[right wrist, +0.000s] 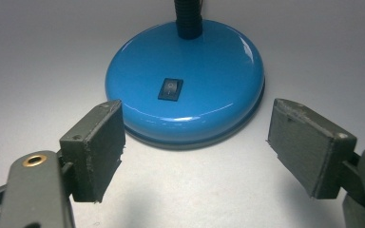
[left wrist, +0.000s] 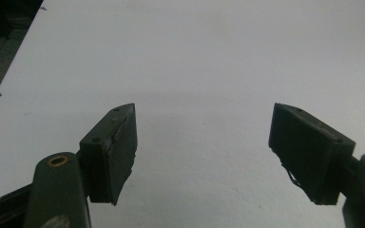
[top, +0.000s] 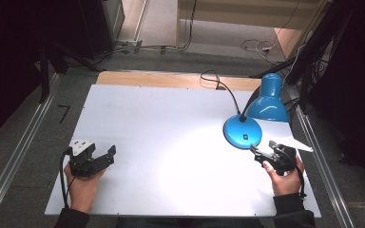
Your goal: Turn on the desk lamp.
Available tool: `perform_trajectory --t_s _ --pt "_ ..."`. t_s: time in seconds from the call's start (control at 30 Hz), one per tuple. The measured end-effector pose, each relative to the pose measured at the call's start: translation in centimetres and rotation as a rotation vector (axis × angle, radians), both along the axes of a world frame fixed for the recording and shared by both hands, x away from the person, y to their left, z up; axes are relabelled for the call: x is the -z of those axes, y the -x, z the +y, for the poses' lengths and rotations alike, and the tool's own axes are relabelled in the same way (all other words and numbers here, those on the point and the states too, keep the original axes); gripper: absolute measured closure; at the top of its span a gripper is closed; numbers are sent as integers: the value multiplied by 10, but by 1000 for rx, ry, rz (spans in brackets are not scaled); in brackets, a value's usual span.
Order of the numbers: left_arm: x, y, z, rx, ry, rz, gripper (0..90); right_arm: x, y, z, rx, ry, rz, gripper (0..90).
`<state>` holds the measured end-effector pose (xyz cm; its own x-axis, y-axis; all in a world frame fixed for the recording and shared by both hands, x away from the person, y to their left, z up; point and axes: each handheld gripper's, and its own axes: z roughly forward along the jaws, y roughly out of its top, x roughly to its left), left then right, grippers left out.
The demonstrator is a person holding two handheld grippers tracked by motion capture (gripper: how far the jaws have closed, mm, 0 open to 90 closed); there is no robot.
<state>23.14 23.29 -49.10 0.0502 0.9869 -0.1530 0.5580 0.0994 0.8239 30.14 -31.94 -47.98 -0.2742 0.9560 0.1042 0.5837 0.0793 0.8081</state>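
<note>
A blue desk lamp stands at the right of the white board (top: 161, 118). It has a round base (top: 242, 132), a black gooseneck and a blue shade (top: 268, 100). In the right gripper view the base (right wrist: 195, 61) lies just ahead of the open jaws, with a black rocker switch (right wrist: 170, 89) on top. My right gripper (top: 262, 149) (right wrist: 202, 147) is open and empty, close to the base's near edge and apart from it. My left gripper (top: 107, 157) (left wrist: 204, 152) is open over bare board at the front left, holding nothing.
The lamp's black cable (top: 216, 80) loops over the board's far edge. A bright wedge of light (top: 290, 140) lies right of the base. Metal rails (top: 19, 156) flank the table, and more cables (top: 259, 46) lie on the floor beyond.
</note>
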Motion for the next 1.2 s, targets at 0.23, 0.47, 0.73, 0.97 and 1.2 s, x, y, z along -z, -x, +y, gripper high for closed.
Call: perform_trajectory --t_s 0.23,0.47,0.73,0.97,1.2 --pt "0 0 0 -2 -1 -3 251 -1 5 -5 2 -3 2 187" --pt "-1 1 0 -4 -2 -5 251 -1 10 -9 5 -2 5 187" --pt "-1 1 0 -1 -1 -6 251 -1 14 -14 8 -7 11 187" --pt "-1 1 1 -3 1 -8 251 -1 17 -18 13 -8 10 187" --pt "-1 1 0 -1 0 -8 251 0 21 -23 23 -2 13 187"
